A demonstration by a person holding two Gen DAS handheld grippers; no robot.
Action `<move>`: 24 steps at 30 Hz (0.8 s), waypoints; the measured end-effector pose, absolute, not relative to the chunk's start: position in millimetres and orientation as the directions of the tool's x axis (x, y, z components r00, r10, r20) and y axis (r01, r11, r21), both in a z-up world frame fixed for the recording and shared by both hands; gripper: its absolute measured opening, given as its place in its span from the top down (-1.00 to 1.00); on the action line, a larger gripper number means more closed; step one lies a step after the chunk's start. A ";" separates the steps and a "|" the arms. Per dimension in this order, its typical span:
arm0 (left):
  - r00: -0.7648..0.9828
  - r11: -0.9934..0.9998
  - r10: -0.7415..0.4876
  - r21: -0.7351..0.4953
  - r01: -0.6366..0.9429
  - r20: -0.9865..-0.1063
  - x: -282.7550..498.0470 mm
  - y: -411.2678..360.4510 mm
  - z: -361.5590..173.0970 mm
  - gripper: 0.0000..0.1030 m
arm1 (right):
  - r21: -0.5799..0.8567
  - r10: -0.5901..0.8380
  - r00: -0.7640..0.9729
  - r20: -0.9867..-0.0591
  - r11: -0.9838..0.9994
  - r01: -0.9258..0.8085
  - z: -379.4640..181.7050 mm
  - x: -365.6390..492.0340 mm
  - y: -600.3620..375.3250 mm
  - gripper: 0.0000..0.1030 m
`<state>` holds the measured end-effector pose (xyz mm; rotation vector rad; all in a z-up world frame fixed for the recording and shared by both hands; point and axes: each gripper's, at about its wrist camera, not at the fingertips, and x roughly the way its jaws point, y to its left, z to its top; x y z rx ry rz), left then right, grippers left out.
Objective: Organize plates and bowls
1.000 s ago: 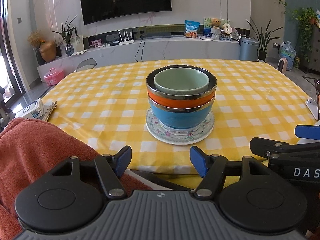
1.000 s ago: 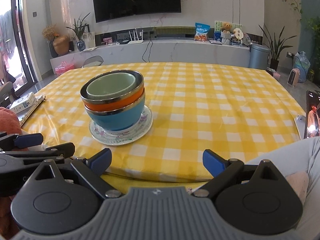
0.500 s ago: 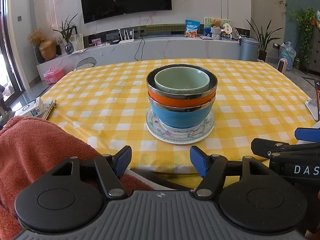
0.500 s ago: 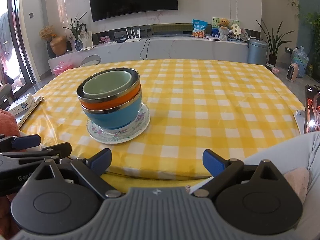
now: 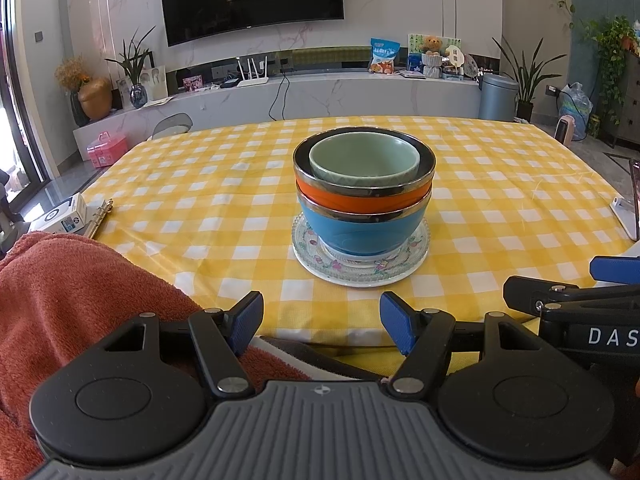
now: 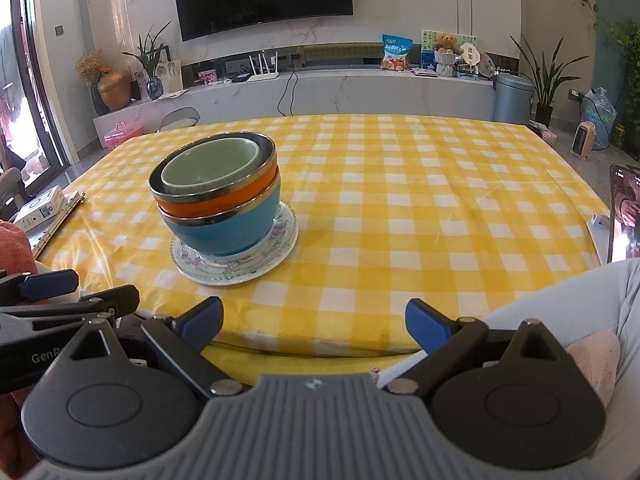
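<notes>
- The green bowl (image 5: pixel 364 159) sat nested in the orange bowl (image 5: pixel 362 201), that in the blue bowl (image 5: pixel 360 230), all on the floral plate (image 5: pixel 360 274), mid-surface (image 5: pixel 200 200): smallest on top, so the pile looked steady.
- My left gripper (image 5: pixel 322 322) and right gripper (image 6: pixel 314 322) hung released and empty off the near edge, well apart from the stack.

The phone (image 6: pixel 624 216) is cut off at the right edge; the orange bowl (image 5: pixel 362 202) shows only its rim band.
</notes>
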<state>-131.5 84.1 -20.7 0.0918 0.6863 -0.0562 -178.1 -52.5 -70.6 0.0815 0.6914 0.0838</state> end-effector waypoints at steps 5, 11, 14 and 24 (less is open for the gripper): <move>0.772 0.994 -0.021 0.067 0.082 -0.635 -131.7 84.1 -20.4 -0.52 | 0.103 0.104 0.767 -0.633 0.993 -0.050 -70.6 -178.1 -52.6 -0.86; 0.772 0.994 -0.022 0.066 0.082 -0.635 -131.4 84.1 -20.3 -0.52 | 0.106 0.104 0.765 -0.635 0.993 -0.047 -71.0 -177.5 -53.3 -0.86; 0.771 0.994 -0.022 0.065 0.083 -0.636 -131.7 84.2 -20.2 -0.52 | 0.106 0.103 0.764 -0.637 0.993 -0.045 -71.2 -177.4 -53.2 -0.86; 0.772 0.994 -0.022 0.066 0.082 -0.635 -131.4 84.2 -20.0 -0.52 | 0.107 0.103 0.763 -0.638 0.993 -0.045 -70.9 -177.6 -53.1 -0.86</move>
